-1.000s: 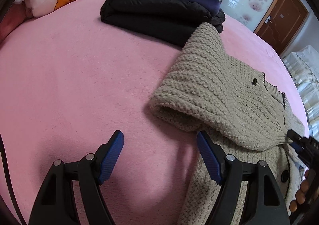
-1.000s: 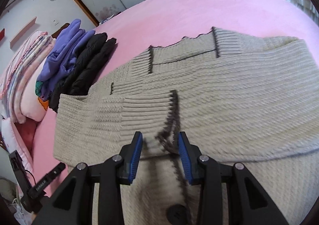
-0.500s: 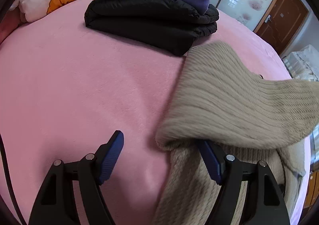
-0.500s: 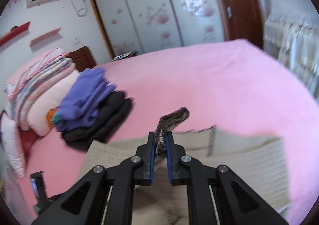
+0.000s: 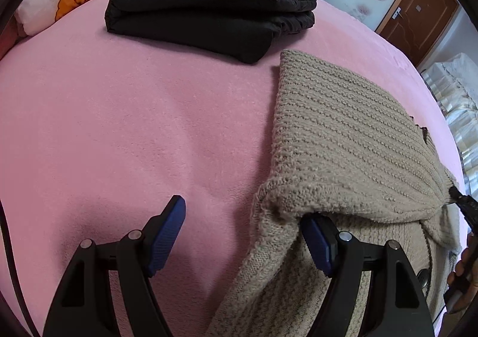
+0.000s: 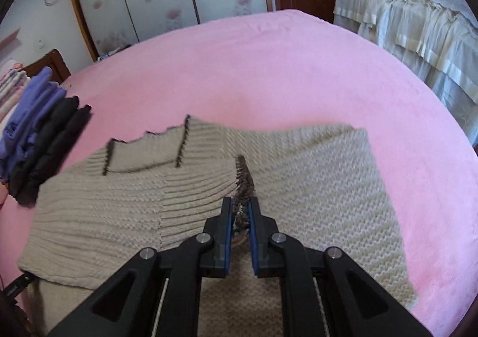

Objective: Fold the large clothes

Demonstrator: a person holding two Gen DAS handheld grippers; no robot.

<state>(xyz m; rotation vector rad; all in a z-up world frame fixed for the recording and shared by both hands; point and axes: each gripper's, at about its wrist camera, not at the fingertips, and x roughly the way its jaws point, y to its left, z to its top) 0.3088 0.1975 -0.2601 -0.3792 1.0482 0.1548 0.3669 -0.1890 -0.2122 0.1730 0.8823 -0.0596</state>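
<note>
The beige knit cardigan (image 6: 298, 187) lies on the pink bed (image 6: 269, 74), right of the folded stack (image 5: 209, 14), and your right tool (image 6: 240, 214) pinches its dark-trimmed cuff to carry the sleeve across, while your left tool (image 5: 248, 235) stands wide, gripping nothing.

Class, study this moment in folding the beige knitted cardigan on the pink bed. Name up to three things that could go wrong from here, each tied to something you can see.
1. The right tool pinches only the dark trim of the sleeve cuff; the thin grip might slip.
2. The left tool is open, one finger under the cardigan fold, so that side could sag or bunch.
3. The stack of folded clothes lies close; the cardigan might brush it.
</note>
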